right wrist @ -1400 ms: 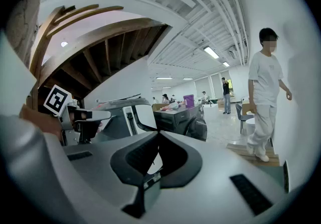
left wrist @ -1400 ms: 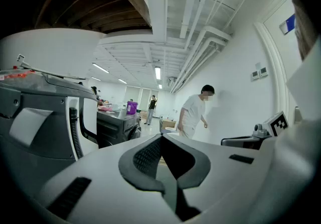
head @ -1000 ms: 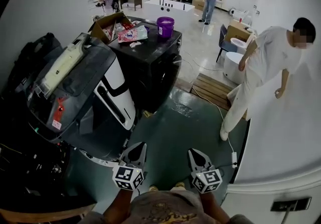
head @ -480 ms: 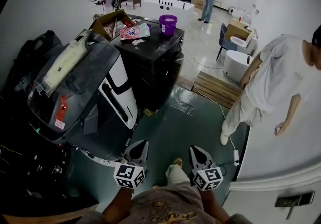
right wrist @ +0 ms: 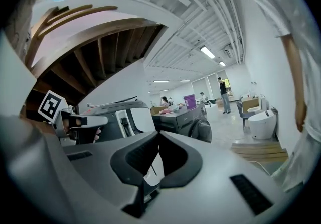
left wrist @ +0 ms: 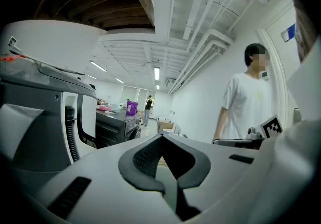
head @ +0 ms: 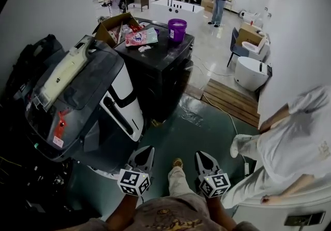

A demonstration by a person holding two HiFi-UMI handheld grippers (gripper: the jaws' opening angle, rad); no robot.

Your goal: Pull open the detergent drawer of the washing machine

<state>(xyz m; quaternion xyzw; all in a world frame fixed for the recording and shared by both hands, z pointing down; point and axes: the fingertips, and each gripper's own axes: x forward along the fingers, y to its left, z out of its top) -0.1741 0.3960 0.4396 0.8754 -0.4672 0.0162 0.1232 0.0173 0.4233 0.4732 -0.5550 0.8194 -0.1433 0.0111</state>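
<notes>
The left gripper (head: 144, 151) and the right gripper (head: 200, 157) are held side by side in front of the person's body, a gap between them, both pointing forward and almost level. Each has its jaws closed together on nothing. The forearms (head: 117, 215) behind them are bare.

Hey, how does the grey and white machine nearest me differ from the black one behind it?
The grey and white machine has a white front panel with a dark handle; the black machine is dark all over. The black machine's flat top carries a purple bucket and packets; the grey and white machine's glossy lid bears a long pale piece. Both stand side by side along the wall.
</notes>
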